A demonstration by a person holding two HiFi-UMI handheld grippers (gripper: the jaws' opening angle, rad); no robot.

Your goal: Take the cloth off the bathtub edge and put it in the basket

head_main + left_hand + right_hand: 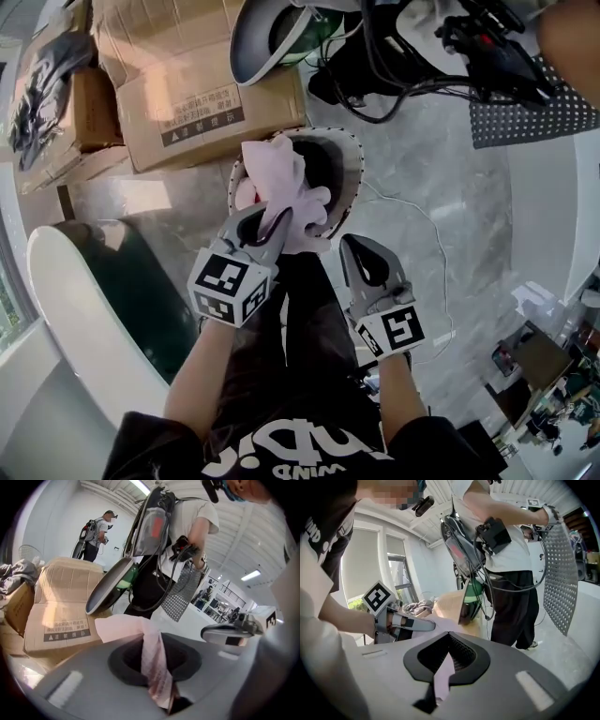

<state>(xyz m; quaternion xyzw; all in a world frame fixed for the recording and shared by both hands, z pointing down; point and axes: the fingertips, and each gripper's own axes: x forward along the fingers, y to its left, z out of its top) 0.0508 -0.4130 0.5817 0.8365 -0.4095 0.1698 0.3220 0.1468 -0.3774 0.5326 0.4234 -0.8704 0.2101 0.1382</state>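
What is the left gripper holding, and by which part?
The cloth, pinched in the left gripper near one end. A short tail runs back between the jaws, and the bulk bunches over the basket.

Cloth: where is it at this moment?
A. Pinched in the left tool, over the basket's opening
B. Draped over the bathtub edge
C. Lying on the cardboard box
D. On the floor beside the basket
A. The pink cloth hangs from the closed left tool, right over the opening of the basket. The left gripper view shows it clamped between the jaws.
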